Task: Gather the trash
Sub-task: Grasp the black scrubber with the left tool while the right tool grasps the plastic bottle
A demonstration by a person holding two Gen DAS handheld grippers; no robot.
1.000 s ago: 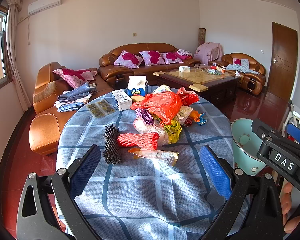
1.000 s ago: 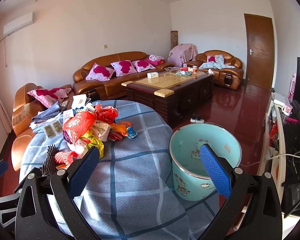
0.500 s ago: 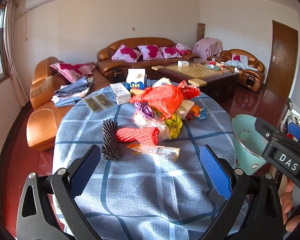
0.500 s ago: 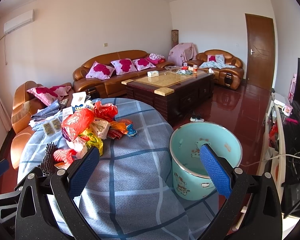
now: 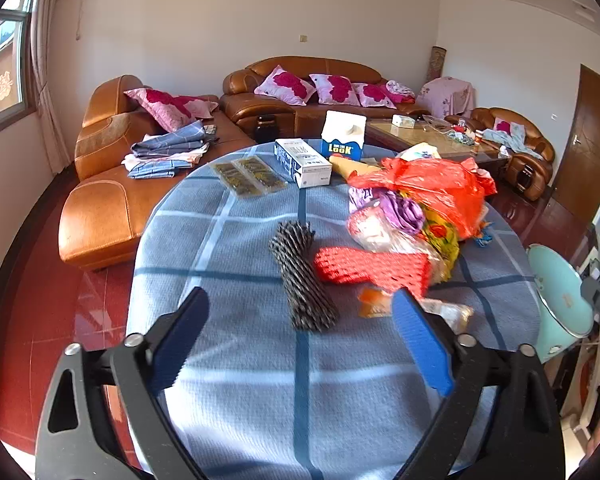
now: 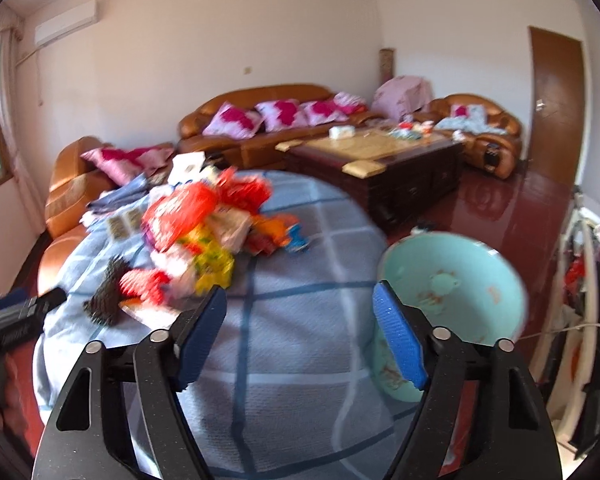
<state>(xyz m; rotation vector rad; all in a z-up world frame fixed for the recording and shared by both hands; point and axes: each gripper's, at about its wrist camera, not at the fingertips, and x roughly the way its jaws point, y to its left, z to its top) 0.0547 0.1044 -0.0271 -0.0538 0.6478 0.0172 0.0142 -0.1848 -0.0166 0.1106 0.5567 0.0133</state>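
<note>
- Left wrist view: my left gripper [image 5: 300, 340] has its blue pads spread wide, and they are closing now. Nothing is between them but the blue checked tablecloth [image 5: 236, 360].
- The black-and-white spiky foam net sleeve [image 5: 302, 276] lies just ahead of my left gripper, near the middle of the gap. It looks very light and squishy, so I think a gentle pinch across its middle would work.
- Next to it lies the red foam net sleeve [image 5: 372, 268], soft too.
- Near my right pad lies a clear plastic wrapper with an orange end [image 5: 416, 308]. It looks thin, crinkly and slippery, so I would grab it at the bunched end.
- Behind them sits a pile of crumpled red, purple and yellow plastic bags [image 5: 420, 204], all floppy and light.
- My right gripper [image 6: 300, 340] is empty too, and its pads are also closing.
- The light green plastic trash bucket [image 6: 480, 264] stands on the floor beside the table, just behind my right gripper's right pad. The trash should go there.
</note>
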